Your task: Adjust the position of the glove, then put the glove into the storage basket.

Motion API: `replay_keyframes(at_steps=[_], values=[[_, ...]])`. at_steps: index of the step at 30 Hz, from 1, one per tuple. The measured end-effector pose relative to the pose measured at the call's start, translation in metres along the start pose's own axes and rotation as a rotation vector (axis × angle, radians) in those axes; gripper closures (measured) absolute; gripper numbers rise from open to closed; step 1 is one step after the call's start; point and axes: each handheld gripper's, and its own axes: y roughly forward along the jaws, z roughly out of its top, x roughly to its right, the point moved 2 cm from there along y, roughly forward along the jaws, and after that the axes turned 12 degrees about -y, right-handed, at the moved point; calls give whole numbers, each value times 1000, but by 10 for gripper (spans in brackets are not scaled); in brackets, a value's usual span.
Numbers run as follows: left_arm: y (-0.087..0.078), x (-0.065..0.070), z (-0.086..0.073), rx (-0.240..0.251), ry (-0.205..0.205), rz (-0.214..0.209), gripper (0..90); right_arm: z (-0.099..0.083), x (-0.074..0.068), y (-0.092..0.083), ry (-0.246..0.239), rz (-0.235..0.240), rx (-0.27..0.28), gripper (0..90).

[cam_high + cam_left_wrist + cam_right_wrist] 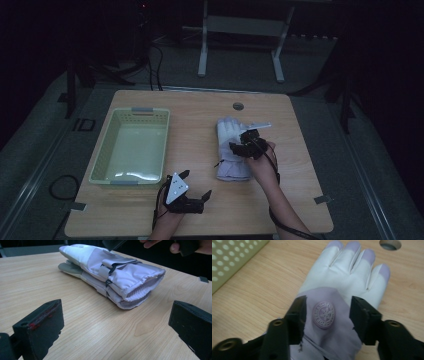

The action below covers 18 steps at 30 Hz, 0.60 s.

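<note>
The right gripper (pixel 248 142) is hovering over the stacked gloves (pixel 231 150), jaws parted around the round badge (pixel 323 314), not clamping. The left gripper (pixel 196 184) is resting near the gloves' cuffs, jaws standing wide apart.

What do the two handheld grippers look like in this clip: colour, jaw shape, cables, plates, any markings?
Both are black two-jaw tools. The left gripper carries a grey three-cornered plate with small dark dots; its blocky jaws show a red trace on one inner edge in its own view. The right gripper has squared black jaws and brass-coloured screw holes. A black cable trails along the right forearm. No sleeves visible.
</note>
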Motion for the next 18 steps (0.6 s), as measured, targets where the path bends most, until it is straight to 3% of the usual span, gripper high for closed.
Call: replay_keyframes(at_steps=[4, 7, 9, 10, 13, 18], values=[[1, -1, 0, -6, -18, 3, 1, -3, 6, -9, 11, 37, 62, 335], [1, -2, 1, -8, -29, 7, 1, -7, 6, -11, 3, 87, 49, 242], [2, -3, 1, -14, -34, 5, 1, -11, 7, -12, 24, 143, 73, 175], [2, -3, 1, -18, -35, 7, 1, -13, 9, -13, 12, 164, 85, 161], [5, -3, 2, -61, -29, -19, 1, -17, 12, -18, 1, 170, 128, 160], [11, 2, 2, -159, 4, -49, 1, -25, 21, -30, -68, 112, 164, 163]])
